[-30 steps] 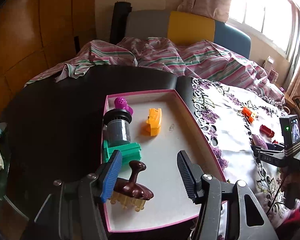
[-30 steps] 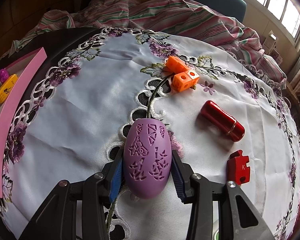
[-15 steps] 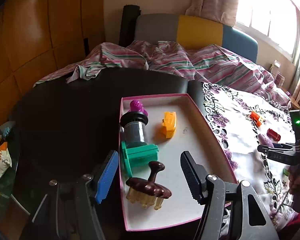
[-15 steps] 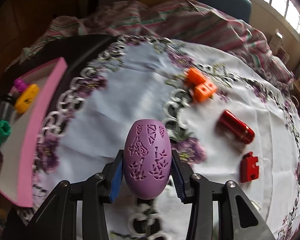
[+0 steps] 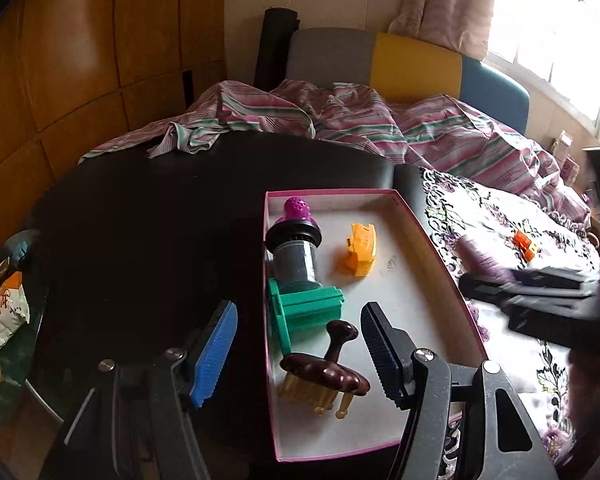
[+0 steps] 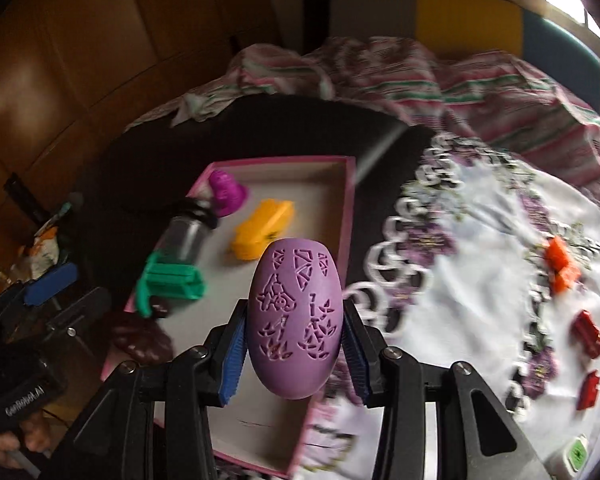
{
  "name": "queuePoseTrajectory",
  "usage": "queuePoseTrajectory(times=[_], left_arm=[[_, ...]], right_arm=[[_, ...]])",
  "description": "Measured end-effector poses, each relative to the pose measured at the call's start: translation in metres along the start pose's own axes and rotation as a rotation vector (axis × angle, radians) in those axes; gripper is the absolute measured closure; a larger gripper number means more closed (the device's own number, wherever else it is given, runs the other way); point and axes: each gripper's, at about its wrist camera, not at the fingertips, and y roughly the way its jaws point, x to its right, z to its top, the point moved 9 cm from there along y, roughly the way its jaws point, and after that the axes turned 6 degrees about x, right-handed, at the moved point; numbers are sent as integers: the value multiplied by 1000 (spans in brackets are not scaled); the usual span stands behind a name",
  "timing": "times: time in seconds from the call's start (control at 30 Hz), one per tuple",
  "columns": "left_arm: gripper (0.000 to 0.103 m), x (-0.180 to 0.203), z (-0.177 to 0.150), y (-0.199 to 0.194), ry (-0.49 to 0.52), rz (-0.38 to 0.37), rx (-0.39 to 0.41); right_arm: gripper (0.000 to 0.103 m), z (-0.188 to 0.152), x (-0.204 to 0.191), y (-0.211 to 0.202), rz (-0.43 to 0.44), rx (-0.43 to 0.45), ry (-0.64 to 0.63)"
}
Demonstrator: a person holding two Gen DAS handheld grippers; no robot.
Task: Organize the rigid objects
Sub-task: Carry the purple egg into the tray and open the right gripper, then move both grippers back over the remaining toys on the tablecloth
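My right gripper point(image 6: 296, 358) is shut on a purple egg-shaped object point(image 6: 295, 320) with cut-out patterns and holds it in the air over the right rim of the pink tray point(image 6: 350, 216). The tray point(image 5: 432, 236) holds a purple-topped jar point(image 5: 294, 246), a yellow piece point(image 5: 360, 250), a green piece point(image 5: 306, 312) and a brown massager point(image 5: 324, 372). My left gripper point(image 5: 296, 354) is open and empty above the tray's near left corner. The right gripper point(image 5: 532, 292) shows blurred in the left wrist view.
Orange blocks point(image 6: 562, 266) and red pieces point(image 6: 588, 336) lie on the white embroidered cloth point(image 6: 480, 304) to the right. A dark round table point(image 5: 140, 240) bears the tray. Striped bedding point(image 5: 340, 116) and a sofa lie behind. Snack bags point(image 5: 4, 308) sit at the far left.
My right gripper has lifted the purple egg off the cloth and carried it left to the tray. My left gripper has drawn back a little from the tray and stays open.
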Motion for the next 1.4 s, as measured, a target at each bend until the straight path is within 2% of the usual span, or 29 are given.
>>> queuePoseTrajectory(times=[0.17, 0.3, 0.43, 0.53, 0.67, 1.0, 1.4], left_arm=[[38, -18, 6, -4, -76, 11, 20], [33, -42, 13, -10, -141, 77, 58], [31, -62, 16, -9, -175, 139, 69], [30, -74, 16, -9, -203, 159, 71], [28, -84, 19, -13, -217, 179, 84], [28, -92, 24, -22, -219, 191, 104], [28, -65, 24, -24, -132, 156, 97]], right_arm=[[59, -7, -27, 39, -15, -84, -52], [59, -17, -30, 68, -53, -131, -51], [58, -18, -33, 75, -77, -95, -56], [58, -13, -38, 79, -31, -84, -25], [56, -8, -40, 77, 1, -59, 6], [56, -1, -27, 47, -24, 36, 39], [56, -6, 0, 9, -74, 90, 34]])
